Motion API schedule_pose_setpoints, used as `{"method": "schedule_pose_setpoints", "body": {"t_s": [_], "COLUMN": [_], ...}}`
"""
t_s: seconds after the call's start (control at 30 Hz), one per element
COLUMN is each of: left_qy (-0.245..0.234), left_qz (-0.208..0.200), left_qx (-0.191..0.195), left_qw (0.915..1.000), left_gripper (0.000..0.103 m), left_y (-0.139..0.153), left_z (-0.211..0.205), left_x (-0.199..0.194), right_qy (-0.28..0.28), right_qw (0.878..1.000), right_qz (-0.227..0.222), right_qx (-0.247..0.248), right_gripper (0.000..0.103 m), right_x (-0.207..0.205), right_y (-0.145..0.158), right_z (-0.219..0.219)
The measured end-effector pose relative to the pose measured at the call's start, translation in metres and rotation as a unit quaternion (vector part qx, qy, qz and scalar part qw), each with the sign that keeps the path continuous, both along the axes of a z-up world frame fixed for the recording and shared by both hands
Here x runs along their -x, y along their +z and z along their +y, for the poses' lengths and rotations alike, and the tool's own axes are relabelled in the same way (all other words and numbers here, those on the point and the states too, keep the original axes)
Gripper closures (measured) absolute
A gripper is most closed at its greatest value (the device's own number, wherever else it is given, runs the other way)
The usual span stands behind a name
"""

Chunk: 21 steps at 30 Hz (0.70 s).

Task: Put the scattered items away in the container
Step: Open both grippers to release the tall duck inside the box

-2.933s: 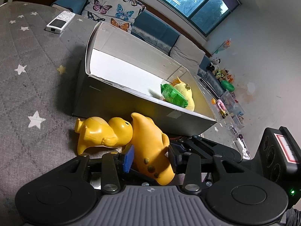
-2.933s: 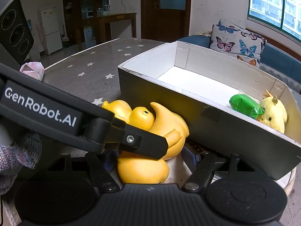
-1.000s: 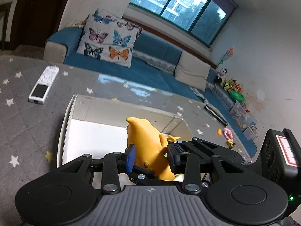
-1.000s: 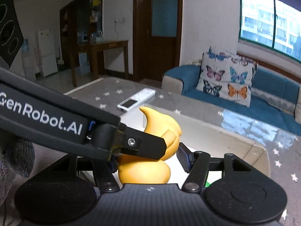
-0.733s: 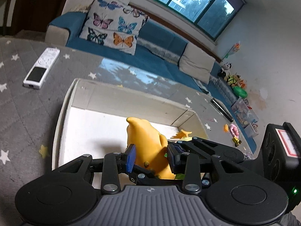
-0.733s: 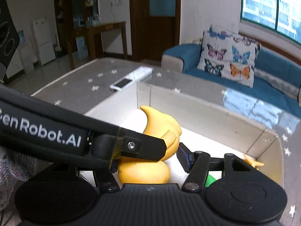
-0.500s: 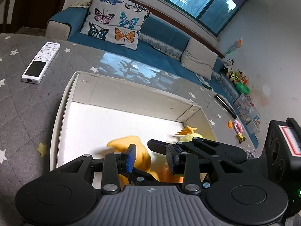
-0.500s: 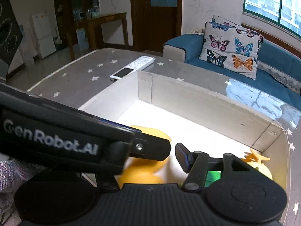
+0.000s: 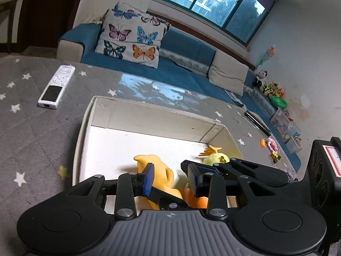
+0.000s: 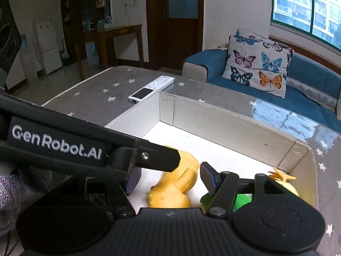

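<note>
A white cardboard box (image 9: 110, 115) sits on a grey star-patterned table (image 9: 32, 132). Inside it, near the front wall, a yellow toy duck (image 10: 177, 183) lies on its side. Above the box, the left gripper (image 9: 170, 176) hovers with jaws apart, holding nothing. The right gripper (image 10: 168, 178), jaws just opening, stands clear of the duck. A white remote (image 9: 56, 86) lies left of the box.

Dim indoor light, cool window (image 9: 213, 2) daylight, strong fisheye bending, dark vignetted corners.
</note>
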<state>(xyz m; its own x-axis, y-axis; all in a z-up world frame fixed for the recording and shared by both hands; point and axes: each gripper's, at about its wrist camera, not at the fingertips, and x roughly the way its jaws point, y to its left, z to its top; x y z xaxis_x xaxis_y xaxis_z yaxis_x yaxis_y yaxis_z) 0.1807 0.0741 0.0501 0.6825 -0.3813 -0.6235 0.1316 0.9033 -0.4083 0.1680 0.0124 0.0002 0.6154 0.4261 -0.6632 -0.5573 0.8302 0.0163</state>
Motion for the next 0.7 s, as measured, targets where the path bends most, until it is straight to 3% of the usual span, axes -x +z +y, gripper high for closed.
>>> {"method": "schedule_pose_setpoints", "body": {"t_s": [0.43,0.7], "left_qy": [0.013,0.027], "left_qz": [-0.042,-0.044], "left_qx": [-0.029,-0.033], "left_qw": [0.9986,0.9981], "left_gripper": [0.066,0.066], "left_y": [0.023,0.021], "left_z": [-0.002,0.004], "left_x": [0.054,0.083], "right_qy": [0.013,0.006], "right_qw": [0.999,0.997], "right_qz": [-0.050,-0.073], "right_qx": [-0.012,-0.022], "right_gripper": [0.017,0.002], "right_x": [0.055,0.086], "right_y": [0.022,0.026], "right_z": [-0.008,-0.020]}}
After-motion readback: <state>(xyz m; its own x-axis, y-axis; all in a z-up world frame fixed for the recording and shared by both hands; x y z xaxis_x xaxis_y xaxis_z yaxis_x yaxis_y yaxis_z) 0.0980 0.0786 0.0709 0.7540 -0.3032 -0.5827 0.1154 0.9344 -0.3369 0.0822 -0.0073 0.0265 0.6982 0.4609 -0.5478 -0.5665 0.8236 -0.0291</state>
